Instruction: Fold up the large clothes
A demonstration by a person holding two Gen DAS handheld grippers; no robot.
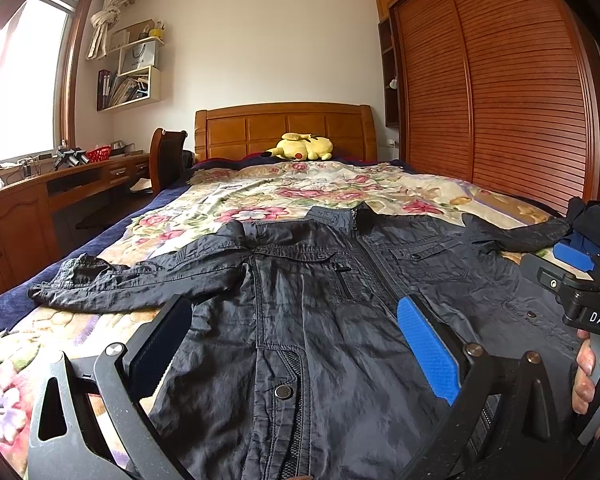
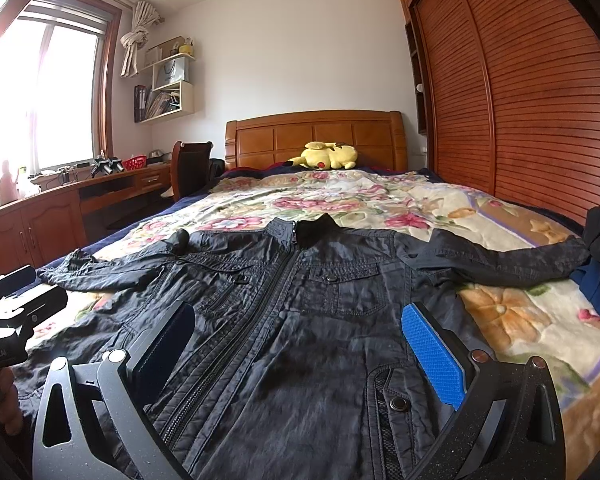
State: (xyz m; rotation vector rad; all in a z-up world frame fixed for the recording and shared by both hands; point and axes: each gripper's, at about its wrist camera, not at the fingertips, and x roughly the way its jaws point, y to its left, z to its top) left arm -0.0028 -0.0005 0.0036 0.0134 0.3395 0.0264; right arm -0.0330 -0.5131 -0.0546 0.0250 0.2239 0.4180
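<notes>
The dark jacket point(image 1: 308, 280) lies flat, front up and zipped, on the bed point(image 1: 260, 196), both sleeves spread out sideways. The left tool point(image 1: 296, 344) and right tool point(image 2: 300, 348) hover over its lower half, both released and holding nothing. The fabric looks thin and slippery, so a shallow pinch may slip off mid-fold, leaving the sleeves bunched and uneven.

Setting: home bedroom. Evidence: double bed point(image 2: 500, 216) with wooden headboard point(image 2: 314, 136) and floral quilt point(image 2: 360, 196); yellow plush toy point(image 2: 330, 155) at the pillow end. Louvred wooden wardrobe doors point(image 2: 540, 92) along one side. Opposite side: window point(image 2: 60, 96), tied-back curtain point(image 2: 136, 38), wall shelves point(image 2: 168, 84), built-in wooden worktop point(image 2: 112, 178), chair point(image 2: 191, 168).
</notes>
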